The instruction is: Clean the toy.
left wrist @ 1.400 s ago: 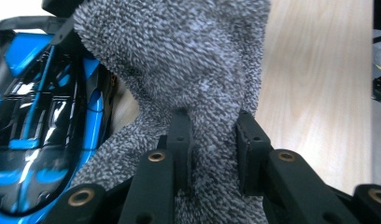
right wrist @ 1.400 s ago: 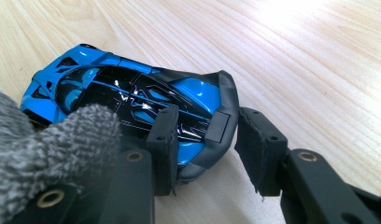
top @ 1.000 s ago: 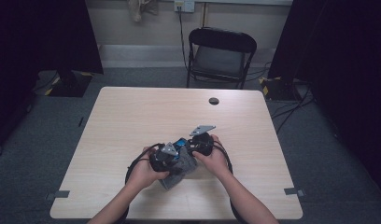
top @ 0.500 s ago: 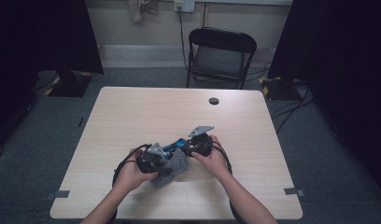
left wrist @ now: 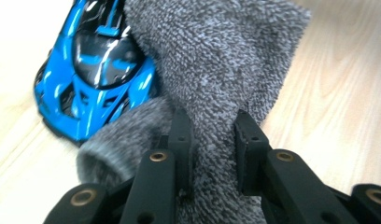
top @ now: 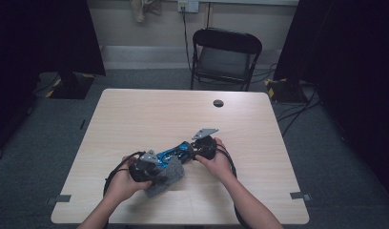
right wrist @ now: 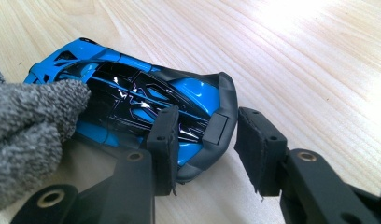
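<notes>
Scene: we wipe a glossy blue-and-black toy sports car (right wrist: 132, 98) on the pale wooden worktop (top: 135, 119) | left hand-held gripper (left wrist: 211, 135) clamps a grey fleecy cloth (left wrist: 216, 60) | right hand-held gripper (right wrist: 202, 140) pinches the car's tail | Risk: a hard cloth stroke may tug the car from that narrow hold.

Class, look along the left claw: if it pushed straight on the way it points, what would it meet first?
Probably the blue toy car: the left claw is shut on the grey cloth, which already touches it, though depth is unclear.
</notes>
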{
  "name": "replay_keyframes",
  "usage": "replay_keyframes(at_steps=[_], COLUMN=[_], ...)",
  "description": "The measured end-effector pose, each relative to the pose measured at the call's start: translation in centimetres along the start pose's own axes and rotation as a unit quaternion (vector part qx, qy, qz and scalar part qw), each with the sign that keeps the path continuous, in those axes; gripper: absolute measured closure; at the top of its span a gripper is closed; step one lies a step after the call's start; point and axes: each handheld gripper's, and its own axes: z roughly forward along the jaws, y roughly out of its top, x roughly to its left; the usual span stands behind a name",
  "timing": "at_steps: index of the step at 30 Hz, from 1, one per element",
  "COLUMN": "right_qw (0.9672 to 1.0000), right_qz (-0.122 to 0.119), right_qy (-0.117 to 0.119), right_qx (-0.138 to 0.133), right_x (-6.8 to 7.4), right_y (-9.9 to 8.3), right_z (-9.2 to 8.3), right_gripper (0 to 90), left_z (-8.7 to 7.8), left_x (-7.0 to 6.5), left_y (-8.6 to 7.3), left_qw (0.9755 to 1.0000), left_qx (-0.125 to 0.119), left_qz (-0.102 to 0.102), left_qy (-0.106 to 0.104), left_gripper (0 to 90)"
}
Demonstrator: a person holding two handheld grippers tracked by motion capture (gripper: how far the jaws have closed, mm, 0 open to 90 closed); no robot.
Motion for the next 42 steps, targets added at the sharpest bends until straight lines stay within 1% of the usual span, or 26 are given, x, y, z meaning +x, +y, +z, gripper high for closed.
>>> replay_keyframes(at_steps=[3, 4, 5, 6, 8, 11, 12, 13, 14, 15, 16, 18, 21, 22, 23, 26, 27, 28, 29, 31, 33, 34, 37, 40, 41, 42], right_qw=[1.0000, 1.0000, 1.0000, 1.0000, 1.0000, 0.9999, 0.9998, 0.9998, 0.9999, 0.9999, 0.9999, 1.0000, 1.0000, 1.0000, 1.0000, 1.0000, 1.0000, 0.9999, 0.9999, 0.9999, 1.0000, 0.9999, 1.0000, 0.9999, 0.9999, 0.9999], right_qz=[0.005, 0.005, 0.004, 0.003, 0.002, 0.010, 0.013, 0.013, 0.010, 0.008, 0.004, -0.002, -0.001, -0.001, 0.001, -0.004, -0.008, -0.011, -0.012, -0.011, -0.008, -0.008, -0.007, -0.009, -0.010, -0.011], right_qy=[0.002, 0.003, 0.002, 0.002, 0.003, 0.010, 0.012, 0.013, 0.013, 0.013, 0.010, 0.006, 0.006, 0.006, 0.005, 0.001, -0.001, -0.003, -0.003, -0.003, -0.001, -0.001, 0.001, 0.003, 0.003, 0.003], right_qx=[0.000, 0.000, 0.000, 0.001, 0.002, 0.000, 0.001, 0.001, 0.002, 0.003, 0.004, 0.006, 0.004, 0.003, 0.003, 0.004, 0.005, 0.006, 0.006, 0.005, 0.005, 0.006, 0.004, 0.005, 0.005, 0.006], right_x=[-0.1, -0.1, -0.1, -0.1, -0.1, -0.3, -0.4, -0.4, -0.4, -0.4, -0.3, -0.3, -0.3, -0.3, -0.4, -0.3, -0.3, -0.2, -0.2, -0.2, -0.2, -0.2, -0.1, 0.0, 0.1, 0.1], right_y=[0.0, 0.0, 0.0, 0.0, 0.0, 0.0, 0.0, 0.0, 0.0, 0.1, 0.1, 0.1, 0.1, 0.0, 0.0, 0.0, 0.1, 0.1, 0.1, 0.1, 0.1, 0.1, 0.1, 0.2, 0.2, 0.2], right_z=[0.0, 0.0, 0.0, 0.0, 0.0, 0.0, 0.0, 0.0, 0.0, 0.0, 0.0, 0.0, 0.0, 0.0, 0.0, -0.1, -0.1, -0.1, -0.1, -0.1, -0.1, -0.1, -0.1, 0.0, 0.0, 0.0], right_gripper=[59.6, 59.6, 59.6, 59.6, 59.6, 59.6, 59.5, 59.5, 59.5, 59.5, 59.6, 59.6, 59.6, 59.6, 59.6, 59.6, 59.6, 59.6, 59.7, 59.6, 59.6, 59.6, 59.6, 59.6, 59.6, 59.6], left_z=[0.4, 0.6, 1.0, 1.3, 2.3, 3.6, 3.6, 4.7, 5.0, 5.4, 5.7, 5.9, 6.0, 5.9, 5.9, 5.6, 5.4, 5.2, 5.0, 4.8, 4.4, 4.2, 3.6, 3.1, 2.9, 2.6], left_x=[-0.7, -1.0, -1.2, -1.4, -1.7, -2.1, -2.1, -2.5, -2.5, -2.5, -2.4, -2.2, -1.8, -1.8, -1.6, -1.2, -1.0, -0.9, -0.8, -0.7, -0.6, -0.5, -0.3, -0.3, -0.3, -0.3], left_y=[0.8, 1.2, 1.6, 1.9, 2.7, 3.5, 3.5, 4.2, 4.4, 4.7, 4.9, 5.1, 5.1, 5.1, 5.0, 4.7, 4.6, 4.4, 4.3, 4.0, 3.7, 3.5, 2.9, 2.3, 2.1, 1.9], left_qw=[0.9999, 0.9998, 0.9997, 0.9995, 0.9992, 0.9988, 0.9988, 0.9986, 0.9984, 0.9988, 0.9988, 0.9992, 0.9995, 0.9992, 0.9990, 0.9995, 0.9994, 0.9996, 0.9995, 0.9996, 0.9996, 0.9998, 0.9999, 0.9998, 0.9998, 0.9998], left_qx=[-0.010, -0.009, -0.011, -0.006, -0.001, 0.002, 0.002, 0.004, 0.007, 0.006, 0.009, 0.008, 0.005, 0.007, 0.010, 0.000, 0.005, -0.001, 0.000, -0.003, -0.001, -0.002, -0.003, -0.004, 0.001, 0.001], left_qz=[0.009, 0.014, 0.017, 0.023, 0.035, 0.040, 0.040, 0.045, 0.048, 0.043, 0.043, 0.035, 0.031, 0.037, 0.041, 0.024, 0.027, 0.021, 0.021, 0.016, 0.013, 0.012, 0.005, 0.002, 0.004, 0.001], left_qy=[-0.010, -0.015, -0.015, -0.019, -0.020, -0.027, -0.027, -0.029, -0.029, -0.024, -0.021, -0.017, 0.002, 0.013, 0.018, 0.019, 0.020, 0.019, 0.022, 0.021, 0.024, 0.018, 0.014, 0.019, 0.018, 0.018], left_gripper=[72.4, 72.5, 72.4, 72.4, 72.3, 72.3, 72.3, 72.3, 72.3, 72.2, 72.2, 72.2, 72.2, 72.2, 72.3, 72.3, 72.3, 72.3, 72.3, 72.3, 72.4, 72.4, 72.4, 72.4, 72.4, 72.4])
